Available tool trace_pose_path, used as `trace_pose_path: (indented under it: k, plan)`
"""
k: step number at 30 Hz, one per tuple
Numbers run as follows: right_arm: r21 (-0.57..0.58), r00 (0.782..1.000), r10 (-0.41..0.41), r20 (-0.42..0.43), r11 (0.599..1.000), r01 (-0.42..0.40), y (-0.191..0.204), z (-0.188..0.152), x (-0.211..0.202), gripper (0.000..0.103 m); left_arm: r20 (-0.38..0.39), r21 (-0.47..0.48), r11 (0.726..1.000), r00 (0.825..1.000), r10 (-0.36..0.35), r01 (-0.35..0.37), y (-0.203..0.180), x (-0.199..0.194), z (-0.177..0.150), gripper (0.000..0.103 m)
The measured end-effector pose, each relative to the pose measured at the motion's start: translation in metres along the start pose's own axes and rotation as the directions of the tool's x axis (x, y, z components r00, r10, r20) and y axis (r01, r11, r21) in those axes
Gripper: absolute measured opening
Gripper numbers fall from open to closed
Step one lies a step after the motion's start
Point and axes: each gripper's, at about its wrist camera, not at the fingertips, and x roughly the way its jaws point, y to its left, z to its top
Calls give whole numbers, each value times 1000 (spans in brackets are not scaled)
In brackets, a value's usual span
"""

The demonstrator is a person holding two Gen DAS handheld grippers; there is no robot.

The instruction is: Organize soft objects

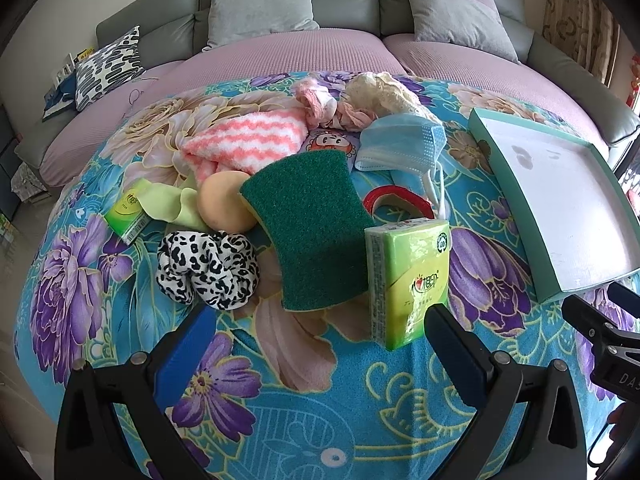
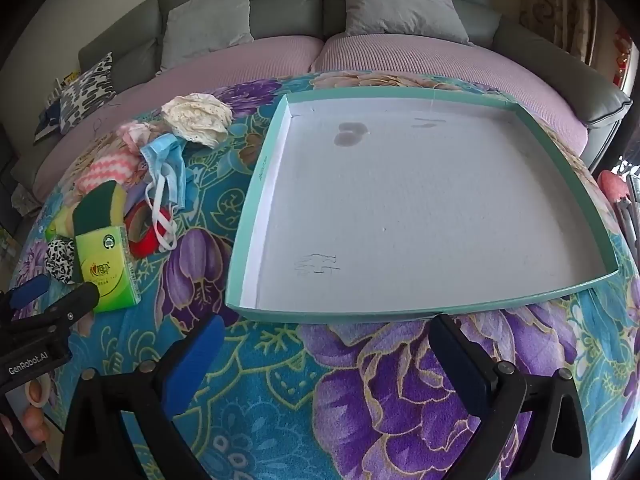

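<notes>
Scrunchie (image 1: 208, 270) in leopard print lies just beyond the left finger of the left gripper (image 1: 320, 350), whose jaws stand spread wide over bare floral cloth (image 1: 280, 420). Ahead between those jaws sits the green sponge (image 1: 316, 228), and a tissue pack (image 1: 406, 280) stands just inside the right finger. Farther on lie a striped towel (image 1: 244, 146) and a face mask (image 1: 400, 146). The right gripper (image 2: 326, 354), jaws likewise spread and holding nothing, faces the teal tray (image 2: 420, 312), its near rim just past the fingertips.
</notes>
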Motion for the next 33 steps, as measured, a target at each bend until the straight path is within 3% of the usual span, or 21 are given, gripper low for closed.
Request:
trace_pose_path:
  k: [33]
  plan:
    - [0,1000,-1,-1,1000,1,0,1,1,103,-3,4,1000,1000,6,-6,0,1,0,103]
